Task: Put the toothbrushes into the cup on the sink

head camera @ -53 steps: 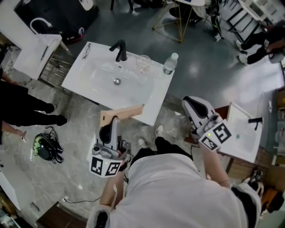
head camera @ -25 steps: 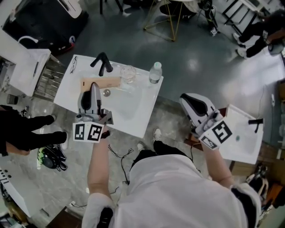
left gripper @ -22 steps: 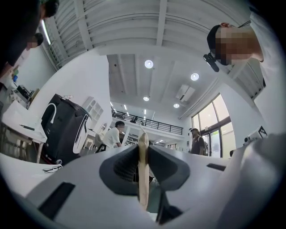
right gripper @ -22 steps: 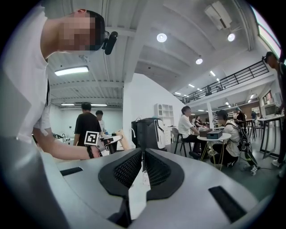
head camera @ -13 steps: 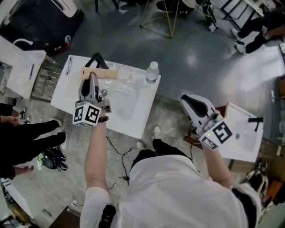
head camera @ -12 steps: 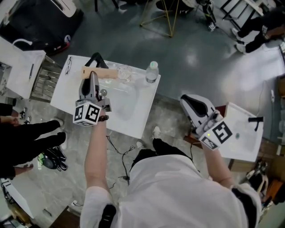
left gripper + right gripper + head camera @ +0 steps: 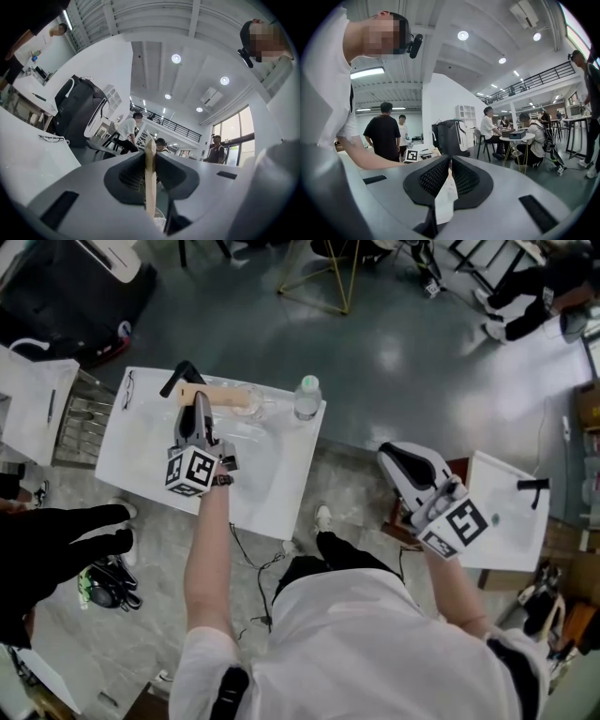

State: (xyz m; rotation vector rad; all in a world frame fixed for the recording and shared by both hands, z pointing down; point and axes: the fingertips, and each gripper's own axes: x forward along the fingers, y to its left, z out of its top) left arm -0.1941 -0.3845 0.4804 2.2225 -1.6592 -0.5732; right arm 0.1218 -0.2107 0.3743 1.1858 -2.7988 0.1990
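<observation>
My left gripper [image 7: 200, 404] hangs over the white sink [image 7: 277, 479], shut on a long tan toothbrush [image 7: 230, 396] that lies crosswise at its tips. The clear cup [image 7: 251, 409] stands just right of those tips, beside the black faucet [image 7: 176, 379]. In the left gripper view the tan toothbrush [image 7: 150, 178] shows edge-on between the pads, with the cup's rim just below it. My right gripper [image 7: 394, 457] is held off the sink to the right, above the floor. Its jaws are shut on a white flat piece [image 7: 444, 199], seen only in the right gripper view.
A clear water bottle [image 7: 307, 397] stands on the sink's back right corner, and spectacles [image 7: 128, 390] lie at its left end. A second white basin [image 7: 506, 521] sits far right. A person in black [image 7: 56, 549] stands left, near headphones [image 7: 108, 582] on the floor.
My left gripper has carried the tan toothbrush from the sink's front edge across the basin to the back, beside the cup. The right gripper has stayed put.
</observation>
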